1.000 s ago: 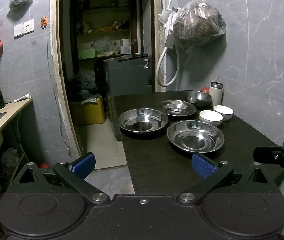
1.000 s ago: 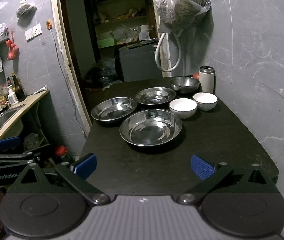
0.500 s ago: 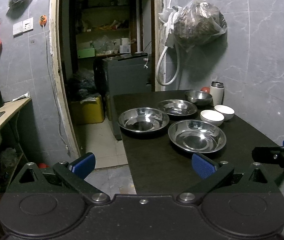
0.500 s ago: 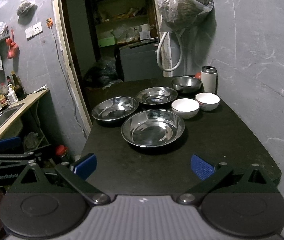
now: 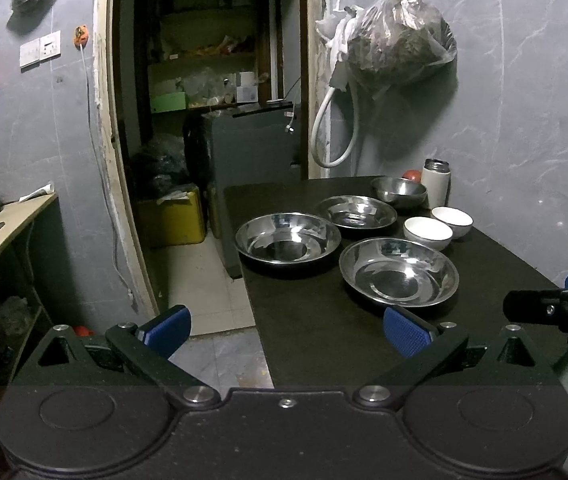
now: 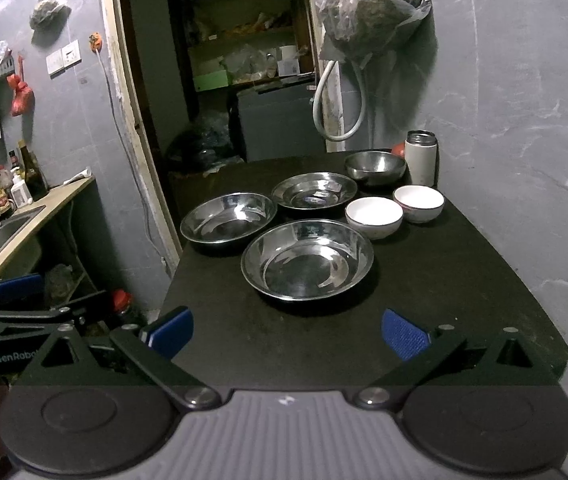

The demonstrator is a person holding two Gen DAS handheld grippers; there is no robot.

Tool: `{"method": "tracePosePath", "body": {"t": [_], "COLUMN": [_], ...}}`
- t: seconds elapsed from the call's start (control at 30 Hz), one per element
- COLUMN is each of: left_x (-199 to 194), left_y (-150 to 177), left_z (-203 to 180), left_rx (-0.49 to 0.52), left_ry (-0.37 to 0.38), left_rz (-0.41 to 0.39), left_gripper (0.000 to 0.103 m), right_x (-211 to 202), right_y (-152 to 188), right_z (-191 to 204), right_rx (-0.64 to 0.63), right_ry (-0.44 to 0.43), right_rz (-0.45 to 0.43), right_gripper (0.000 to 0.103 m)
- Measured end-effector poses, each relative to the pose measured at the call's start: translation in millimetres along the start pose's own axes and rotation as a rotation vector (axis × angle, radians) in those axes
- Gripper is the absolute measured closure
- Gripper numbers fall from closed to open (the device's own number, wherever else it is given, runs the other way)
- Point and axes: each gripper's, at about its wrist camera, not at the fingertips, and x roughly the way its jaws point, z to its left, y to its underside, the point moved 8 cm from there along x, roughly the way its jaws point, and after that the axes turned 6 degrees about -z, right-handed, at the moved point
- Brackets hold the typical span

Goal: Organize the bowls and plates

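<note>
On the black table (image 6: 444,280) lie three steel plates: a near one (image 6: 308,260), a left one (image 6: 227,218) and a far one (image 6: 314,191). Behind them sits a steel bowl (image 6: 375,166), and to the right stand two white bowls (image 6: 374,217) (image 6: 418,202). My right gripper (image 6: 286,332) is open over the table's front edge, short of the near plate. My left gripper (image 5: 286,330) is open too, held off the table's front left corner, with the same near plate (image 5: 399,271) ahead of its right finger. Nothing is between either pair of fingers.
A white flask (image 6: 422,158) and a red thing stand at the table's back right by the grey wall. A plastic bag (image 6: 372,8) and a hose hang above. A doorway (image 5: 203,120) opens to the left of the table. A counter with a sink (image 6: 7,232) and bottles runs along the left.
Both views have shifted slightly; the dishes sit a touch further right in each frame. The dishes themselves have not moved, and both grippers stay open.
</note>
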Motion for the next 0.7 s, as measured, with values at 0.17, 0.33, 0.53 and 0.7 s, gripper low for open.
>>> {"method": "tracePosePath", "body": {"t": [0.17, 0.33, 0.53, 0.7], "left_x": [15, 39, 69, 96], "left_y": [2, 10, 15, 11], "left_z": [5, 14, 17, 17], "left_rx": [-0.019, -0.054, -0.087, -0.113], "left_ry": [0.004, -0.003, -0.016, -0.018], "left_rz": [0.034, 0.121, 0.186, 0.222], "left_gripper": [0.001, 0.001, 0.001, 0.001], "right_x": [13, 30, 58, 93], "right_y": [-3, -6, -16, -32], "right_z": [0, -2, -11, -22], "right_rx": [-0.002, -0.007, -0.013, -0.025], "right_ry": [-0.003, -0.011, -0.03, -0.067], "right_rz": [0.014, 0.029, 0.041, 0.054], "right_gripper": [0.0, 0.0, 0.0, 0.0]}}
